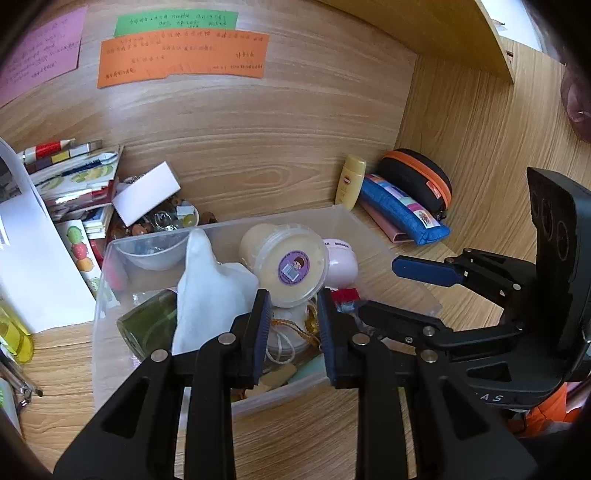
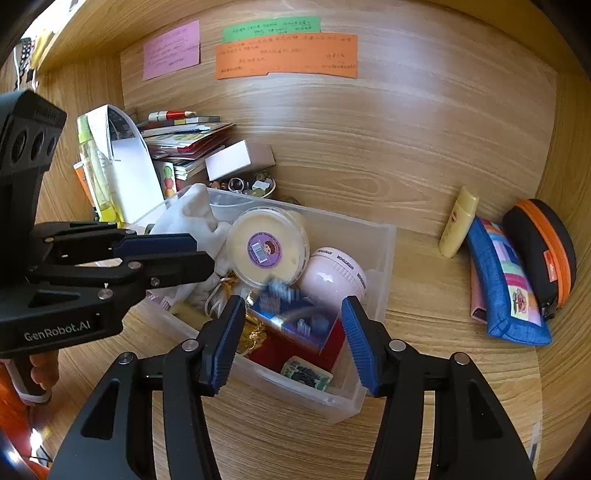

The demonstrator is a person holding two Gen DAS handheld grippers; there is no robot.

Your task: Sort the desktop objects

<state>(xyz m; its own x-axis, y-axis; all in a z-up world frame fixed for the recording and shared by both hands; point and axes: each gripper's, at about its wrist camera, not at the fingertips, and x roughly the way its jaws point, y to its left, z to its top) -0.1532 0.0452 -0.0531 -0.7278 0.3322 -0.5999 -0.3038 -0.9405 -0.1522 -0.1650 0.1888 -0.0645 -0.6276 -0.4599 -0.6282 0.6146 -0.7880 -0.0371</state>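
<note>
While both grippers are hovering over the clear plastic bin (image 2: 384, 251) on the wooden desk (image 2: 424, 302), neither is holding anything. Left gripper (image 1: 293, 325) is sitting with its jaws parted over the near edge of the bin, nothing between the blue pads (image 1: 261, 328). Right gripper (image 2: 291, 339) is spread wider, jaws apart over the bin's near corner, framing a blue-and-white package (image 2: 295, 314) that is showing blurred; cannot tell whether it is touching either pad. Bin is holding a round lidded tub (image 2: 267, 251) with a purple sticker, tilted on its side, a pale pink rounded device (image 2: 332, 277) just beside it, a white cloth (image 1: 207, 291) bunched at the bin's left side, a dark green item (image 1: 147, 325) under the cloth, a small clear bowl (image 1: 155, 254) at the back corner, gold trinkets (image 2: 253, 332) and a red box (image 2: 291, 350) near the front. Outside the bin, to the right against the back panel, a yellow lotion bottle (image 2: 456, 227) is leaning upright, a blue fabric pencil case (image 2: 502, 288) is lying next to it, and a black zip case with orange trim (image 2: 539, 251) is resting against that. To the left, a stack of books (image 2: 184, 144) and a white box (image 2: 232, 158) are piled up. Orange (image 2: 286, 55), green (image 2: 271, 27) and pink (image 2: 171, 50) paper notes are stuck on the back panel.
</note>
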